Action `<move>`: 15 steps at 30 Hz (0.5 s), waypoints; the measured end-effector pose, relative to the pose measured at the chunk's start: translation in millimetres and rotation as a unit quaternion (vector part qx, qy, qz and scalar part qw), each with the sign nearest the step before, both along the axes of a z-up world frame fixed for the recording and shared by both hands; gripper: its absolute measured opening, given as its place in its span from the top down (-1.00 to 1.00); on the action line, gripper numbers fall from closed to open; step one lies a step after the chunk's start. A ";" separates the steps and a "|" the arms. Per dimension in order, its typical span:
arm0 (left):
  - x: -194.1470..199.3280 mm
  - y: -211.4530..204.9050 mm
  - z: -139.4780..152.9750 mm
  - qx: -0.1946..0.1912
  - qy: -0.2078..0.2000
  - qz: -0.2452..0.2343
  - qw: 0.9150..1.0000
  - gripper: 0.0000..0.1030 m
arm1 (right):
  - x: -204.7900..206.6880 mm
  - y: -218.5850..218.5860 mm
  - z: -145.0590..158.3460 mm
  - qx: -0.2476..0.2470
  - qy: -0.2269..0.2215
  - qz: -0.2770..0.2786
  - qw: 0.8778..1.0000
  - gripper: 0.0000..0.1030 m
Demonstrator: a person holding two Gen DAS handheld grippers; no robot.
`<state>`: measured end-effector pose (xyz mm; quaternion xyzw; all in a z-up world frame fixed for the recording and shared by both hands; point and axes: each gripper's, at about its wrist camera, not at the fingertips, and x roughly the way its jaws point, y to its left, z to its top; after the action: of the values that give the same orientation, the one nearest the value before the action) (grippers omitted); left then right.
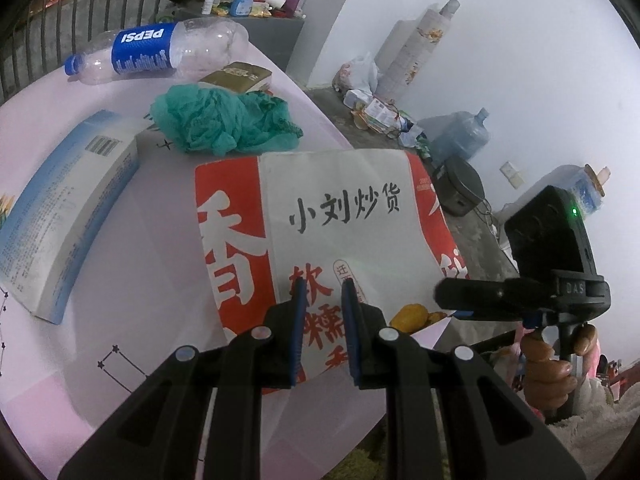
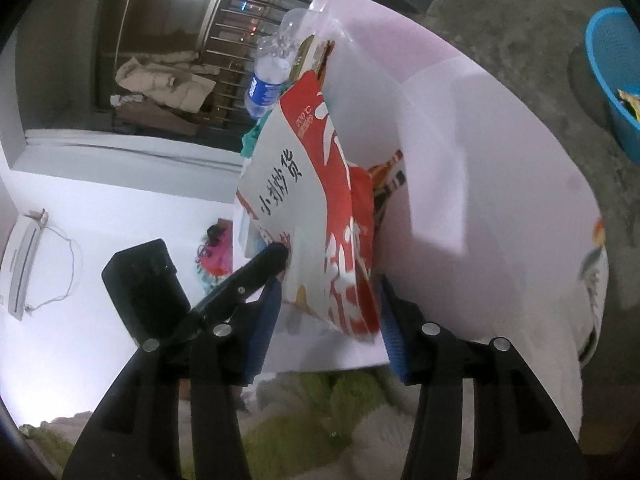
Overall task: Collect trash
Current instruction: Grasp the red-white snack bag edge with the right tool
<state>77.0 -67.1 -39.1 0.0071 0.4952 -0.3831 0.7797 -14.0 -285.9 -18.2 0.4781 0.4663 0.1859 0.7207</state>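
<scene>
A red and white paper snack bag (image 1: 344, 216) with black characters stands raised off the pink table cover (image 1: 132, 364). My left gripper (image 1: 324, 286) is shut on the bag's lower edge, pads close together. In the right wrist view the same bag (image 2: 320, 208) hangs between my right gripper's (image 2: 330, 286) blue pads (image 2: 266, 320), which stand apart and do not press on it. The left gripper (image 2: 278, 254) pinches the bag's left edge there. A hand (image 1: 552, 364) holds the right gripper (image 1: 446, 294) beside the bag's right edge.
On the table lie an empty Pepsi bottle (image 1: 160, 50), a green mesh wad (image 1: 224, 120), a blue and white carton (image 1: 68, 208), a small brown box (image 1: 240, 76) and an orange scrap (image 1: 412, 316). A blue basket (image 2: 616, 80) holding wrappers sits on the concrete floor.
</scene>
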 end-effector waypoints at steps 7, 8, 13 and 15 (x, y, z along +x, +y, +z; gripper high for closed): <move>3.2 -1.2 0.2 -0.001 0.002 -0.003 1.000 0.66 | -5.9 -9.9 0.2 0.005 0.001 -0.019 1.000 0.36; 2.6 -1.2 0.2 0.000 0.002 -0.003 1.000 0.66 | -6.2 -9.7 3.8 0.007 -0.006 -0.018 1.000 0.36; 8.1 4.1 -0.4 -0.016 0.021 0.004 1.000 0.67 | -2.2 -9.4 3.9 0.022 -0.019 -0.014 0.999 0.37; 9.6 4.1 -0.9 -0.020 0.026 0.004 0.999 0.66 | 2.9 -7.8 1.0 0.021 -0.016 -0.014 1.000 0.37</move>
<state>86.6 -63.0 -40.0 -0.0202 0.5078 -0.3900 0.7679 -11.1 -293.7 -17.2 0.4970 0.4436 0.1934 0.7203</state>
